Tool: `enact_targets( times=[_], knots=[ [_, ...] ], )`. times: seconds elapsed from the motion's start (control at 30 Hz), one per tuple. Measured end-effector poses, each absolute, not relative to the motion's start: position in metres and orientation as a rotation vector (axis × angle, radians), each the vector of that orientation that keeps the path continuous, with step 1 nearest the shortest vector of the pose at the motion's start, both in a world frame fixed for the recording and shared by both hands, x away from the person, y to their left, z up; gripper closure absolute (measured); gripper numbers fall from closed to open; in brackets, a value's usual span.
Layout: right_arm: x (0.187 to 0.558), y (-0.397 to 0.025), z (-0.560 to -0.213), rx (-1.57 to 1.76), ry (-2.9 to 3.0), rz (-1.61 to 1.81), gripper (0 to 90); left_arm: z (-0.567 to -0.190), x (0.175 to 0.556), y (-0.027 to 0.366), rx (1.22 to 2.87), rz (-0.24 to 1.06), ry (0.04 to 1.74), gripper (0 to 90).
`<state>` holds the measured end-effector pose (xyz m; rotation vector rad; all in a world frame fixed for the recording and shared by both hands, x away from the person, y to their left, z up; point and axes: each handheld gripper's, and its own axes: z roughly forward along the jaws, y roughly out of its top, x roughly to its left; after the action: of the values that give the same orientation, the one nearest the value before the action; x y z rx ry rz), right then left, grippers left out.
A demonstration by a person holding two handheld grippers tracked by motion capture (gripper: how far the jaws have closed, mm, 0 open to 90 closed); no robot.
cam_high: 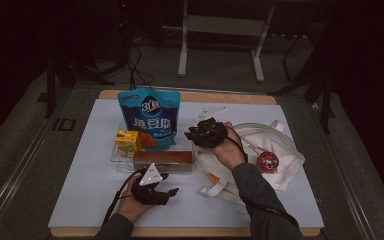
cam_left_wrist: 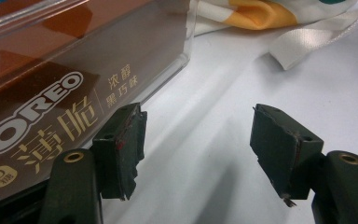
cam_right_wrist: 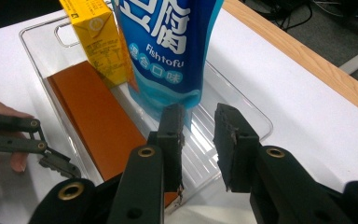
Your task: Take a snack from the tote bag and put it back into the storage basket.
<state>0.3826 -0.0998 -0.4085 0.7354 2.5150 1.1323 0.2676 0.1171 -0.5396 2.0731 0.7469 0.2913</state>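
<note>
A clear plastic tray (cam_high: 116, 159) holds an upright blue fish-tofu pouch (cam_high: 150, 117), a yellow drink carton (cam_high: 128, 141) and a brown Oreo box (cam_high: 162, 159) lying flat. My left gripper (cam_high: 169, 186) stands open just in front of the tray, low over the white sheet. In the left gripper view, my left gripper (cam_left_wrist: 198, 112) has only bare sheet between its jaws, with the Oreo box (cam_left_wrist: 51, 93) beside its left jaw. My right gripper (cam_high: 191, 134) hovers at the tray's right end. In the right gripper view, my right gripper (cam_right_wrist: 199, 111) is open and empty, facing the pouch (cam_right_wrist: 168, 51).
A crumpled white cloth bag (cam_high: 260, 150) with straps lies right of the tray, with a round red item (cam_high: 268, 160) on it. The table's wooden edge (cam_right_wrist: 303, 60) runs behind the tray. The left hand's gripper (cam_right_wrist: 28, 140) is at the far left of the right gripper view.
</note>
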Motion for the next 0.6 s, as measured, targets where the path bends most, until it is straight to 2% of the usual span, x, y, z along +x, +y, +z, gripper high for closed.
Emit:
enact_targets(
  times=[0.6],
  knots=[
    [0.373,-0.115,-0.402,0.701,2.522,1.105,71.1,-0.540,0.268,0.117,2.073,0.291,0.748,34.9]
  ],
)
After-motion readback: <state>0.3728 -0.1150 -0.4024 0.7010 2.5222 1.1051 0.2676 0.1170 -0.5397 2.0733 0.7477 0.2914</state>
